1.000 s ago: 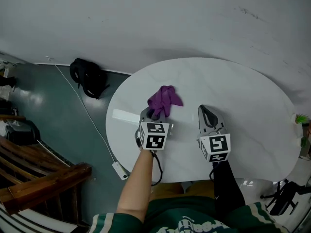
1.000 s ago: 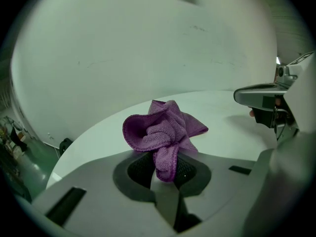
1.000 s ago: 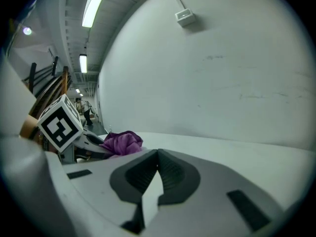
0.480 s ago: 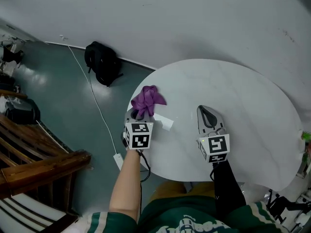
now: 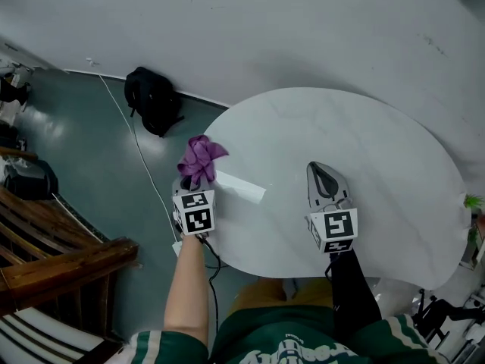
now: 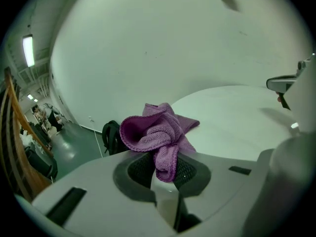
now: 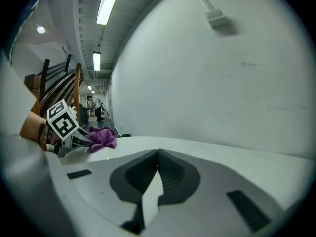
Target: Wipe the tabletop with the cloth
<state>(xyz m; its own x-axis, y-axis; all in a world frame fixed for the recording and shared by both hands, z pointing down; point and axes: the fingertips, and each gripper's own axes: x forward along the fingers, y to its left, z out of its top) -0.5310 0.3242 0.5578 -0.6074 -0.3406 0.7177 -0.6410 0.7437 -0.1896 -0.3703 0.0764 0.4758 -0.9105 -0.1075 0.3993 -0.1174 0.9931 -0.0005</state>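
At the tabletop (image 5: pixel 364 142) edge, left gripper (image 5: pixel 193 182) fingers pinch the cloth (image 5: pixel 201 156); right gripper (image 5: pixel 322 173) fingers are closed.

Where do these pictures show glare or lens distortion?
Head view: a bright rectangular reflection on the white oval tabletop near the left gripper. Left gripper view: fisheye curving, dark corners, yet the purple knitted cloth is sharp. Right gripper view: same curving; the ceiling strip lamp is overexposed.
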